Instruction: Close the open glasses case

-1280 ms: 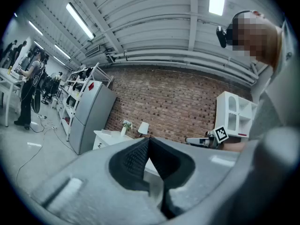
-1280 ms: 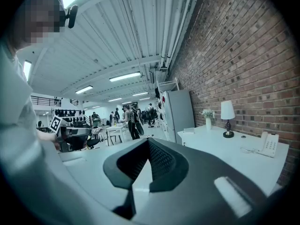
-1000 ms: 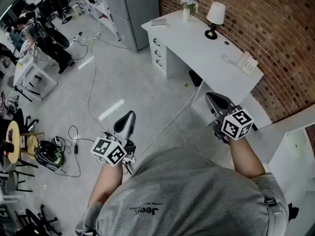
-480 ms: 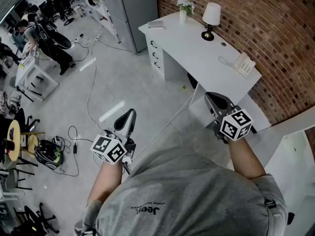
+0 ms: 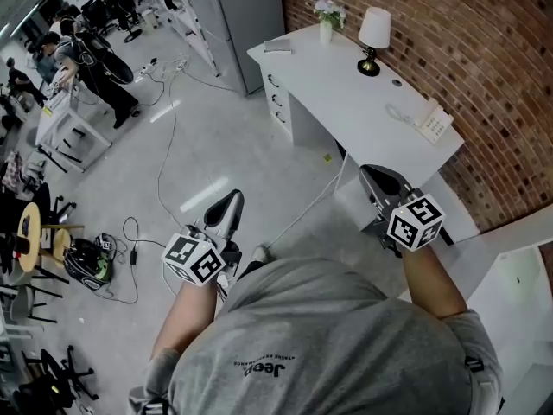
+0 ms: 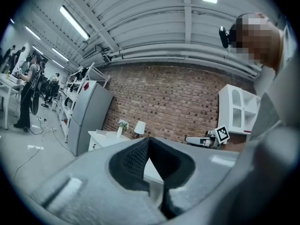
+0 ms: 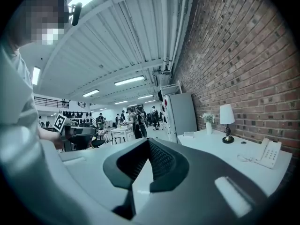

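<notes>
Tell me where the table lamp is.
In the head view, the table lamp stands at the upper right, on the white desk against the brick wall, between the flower vase and the telephone.

Pretty big open workshop space. Red brick wall [image 5: 484, 67] runs down the right side, with a white desk [image 5: 346, 102] pushed up against it. Sitting on top are a little lamp [image 5: 374, 31], a vase of flowers [image 5: 327, 17] and a phone [image 5: 430, 119]. The floor [image 5: 225, 154] is pale grey, with cables [image 5: 161, 180] trailing everywhere. A tall grey cabinet [image 5: 242, 15] stands past the desk, and there are strip lights [image 7: 128, 81] overhead.
</notes>
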Available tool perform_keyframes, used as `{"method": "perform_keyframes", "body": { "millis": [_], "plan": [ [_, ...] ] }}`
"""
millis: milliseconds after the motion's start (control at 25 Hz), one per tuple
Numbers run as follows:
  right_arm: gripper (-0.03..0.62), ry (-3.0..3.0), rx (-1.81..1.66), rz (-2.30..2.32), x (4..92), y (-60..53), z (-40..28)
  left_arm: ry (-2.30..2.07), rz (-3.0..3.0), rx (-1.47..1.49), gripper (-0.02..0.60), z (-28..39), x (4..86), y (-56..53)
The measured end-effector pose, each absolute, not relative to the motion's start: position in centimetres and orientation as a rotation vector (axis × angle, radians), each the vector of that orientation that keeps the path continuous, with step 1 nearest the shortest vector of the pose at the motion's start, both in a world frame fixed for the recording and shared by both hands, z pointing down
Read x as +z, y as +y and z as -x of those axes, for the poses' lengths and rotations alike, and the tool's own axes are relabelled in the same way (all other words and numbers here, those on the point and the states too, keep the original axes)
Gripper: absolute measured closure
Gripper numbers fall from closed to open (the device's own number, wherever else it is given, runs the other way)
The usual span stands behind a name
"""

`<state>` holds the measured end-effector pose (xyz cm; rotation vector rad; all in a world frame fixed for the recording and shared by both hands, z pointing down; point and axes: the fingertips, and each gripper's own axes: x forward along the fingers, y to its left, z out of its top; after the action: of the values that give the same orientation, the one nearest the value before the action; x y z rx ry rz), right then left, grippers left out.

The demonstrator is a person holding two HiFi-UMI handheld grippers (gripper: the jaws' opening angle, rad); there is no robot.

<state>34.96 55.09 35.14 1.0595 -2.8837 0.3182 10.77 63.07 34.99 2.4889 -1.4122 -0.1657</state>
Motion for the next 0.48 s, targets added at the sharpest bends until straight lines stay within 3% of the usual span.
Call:
{"method": "perform_keyframes", "body": {
  "millis": [480],
  "plan": [
    [0.585,-2.847,0.302,-1.133,36.8,46.8,-30.8,-1.295,-2.528,-0.19,0.584,-6.3,36.9,52.2]
  ]
}}
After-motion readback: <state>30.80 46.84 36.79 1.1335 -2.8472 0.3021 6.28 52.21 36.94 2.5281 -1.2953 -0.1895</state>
